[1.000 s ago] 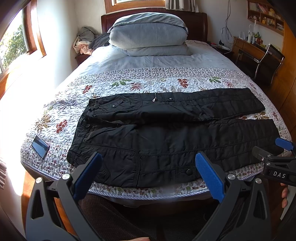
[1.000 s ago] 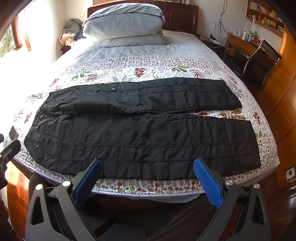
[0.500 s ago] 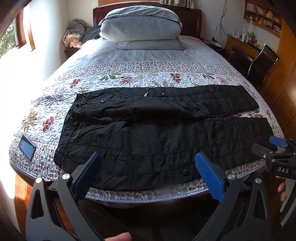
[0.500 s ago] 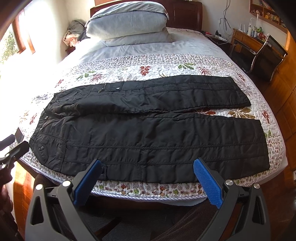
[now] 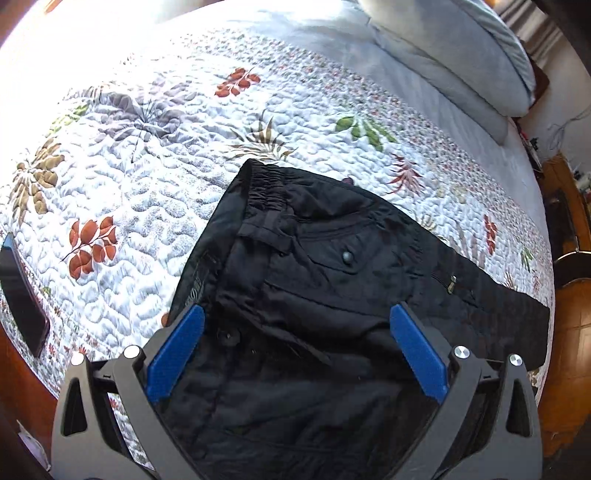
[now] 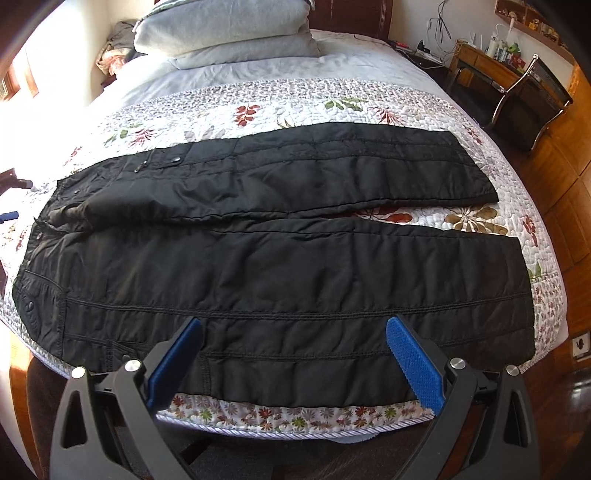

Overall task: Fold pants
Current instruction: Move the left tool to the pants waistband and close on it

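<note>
Two black trouser legs are lying flat and side by side across the quilted bedspread [image 6: 369,92], so the pants [image 6: 280,266] are spread out with no fold made yet, as far as the views show; every fold is left to do.

Starting at the bed's left edge, a dark phone-like slab [image 5: 22,295] is resting on the quilt near the near-left corner. Just right of it, the waistband [image 5: 258,177] is pointing toward the head of the bed, with a buttoned pocket [image 5: 347,256] and a zipper pull [image 5: 450,284] further right. The left gripper [image 5: 295,350] is hovering low over this waist end, its blue pads [image 5: 173,354] spread wide apart and holding nothing; whether they are touching the cloth I cannot tell.

Moving right, the legs are running along the near edge toward the right side, the nearer leg lying close to the bed's edge and the cuffs [image 6: 517,295] ending short of the right edge. The right gripper [image 6: 291,365] is hanging over the near leg's lower hem side, fingers also spread and empty. Pillows [image 6: 229,33] are stacked at the head of the bed, and a chair [image 6: 528,99] is standing beyond the far-right corner.

Compared with half a second ago, the left gripper has swung in from beyond the foot of the bed to directly above the waist, while the right one has edged only slightly closer; the pants themselves have not shifted.
</note>
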The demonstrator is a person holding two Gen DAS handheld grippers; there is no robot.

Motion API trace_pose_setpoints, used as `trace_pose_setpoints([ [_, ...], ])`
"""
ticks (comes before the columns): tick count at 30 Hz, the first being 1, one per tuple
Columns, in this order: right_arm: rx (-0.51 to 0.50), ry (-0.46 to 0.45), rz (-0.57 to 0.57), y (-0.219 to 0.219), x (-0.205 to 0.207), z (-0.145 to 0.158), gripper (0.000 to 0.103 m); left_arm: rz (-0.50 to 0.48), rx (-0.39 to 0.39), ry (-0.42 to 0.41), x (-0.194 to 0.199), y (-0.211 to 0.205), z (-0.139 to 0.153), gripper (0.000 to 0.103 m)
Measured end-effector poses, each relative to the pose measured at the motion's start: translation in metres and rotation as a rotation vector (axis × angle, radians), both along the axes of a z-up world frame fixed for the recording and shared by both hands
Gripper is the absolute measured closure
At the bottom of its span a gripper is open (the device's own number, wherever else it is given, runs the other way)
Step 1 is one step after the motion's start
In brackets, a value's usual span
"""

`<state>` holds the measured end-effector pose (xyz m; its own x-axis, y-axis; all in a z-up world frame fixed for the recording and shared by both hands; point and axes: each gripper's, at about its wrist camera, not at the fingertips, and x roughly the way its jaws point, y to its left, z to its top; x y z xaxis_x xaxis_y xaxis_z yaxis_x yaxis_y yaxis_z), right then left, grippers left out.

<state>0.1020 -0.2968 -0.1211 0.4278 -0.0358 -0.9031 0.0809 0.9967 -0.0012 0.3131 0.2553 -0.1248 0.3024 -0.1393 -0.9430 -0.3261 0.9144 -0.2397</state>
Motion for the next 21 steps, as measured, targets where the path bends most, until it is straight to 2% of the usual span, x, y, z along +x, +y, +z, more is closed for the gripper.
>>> trace_pose_setpoints([
  [4,-0.04,0.045,0.034,0.006,0.024,-0.018,0.003,0.042,0.048,0.15,0.048,0.037,-0.045,0.002],
  [6,-0.074,0.05,0.059,0.011,0.034,-0.024,0.003,0.06,0.061,0.185,0.063,0.05,-0.059,0.002],
  [11,-0.112,0.042,0.13,0.022,0.055,-0.034,0.003,0.012,-0.03,0.206,0.086,0.052,-0.079,0.002],
  [17,-0.097,0.028,0.194,0.025,0.069,-0.039,0.003,-0.059,-0.046,0.222,0.1,0.036,-0.087,0.003],
  [21,-0.081,0.018,0.209,0.011,0.075,-0.039,0.003,-0.081,-0.066,0.231,0.104,0.023,-0.089,0.004],
])
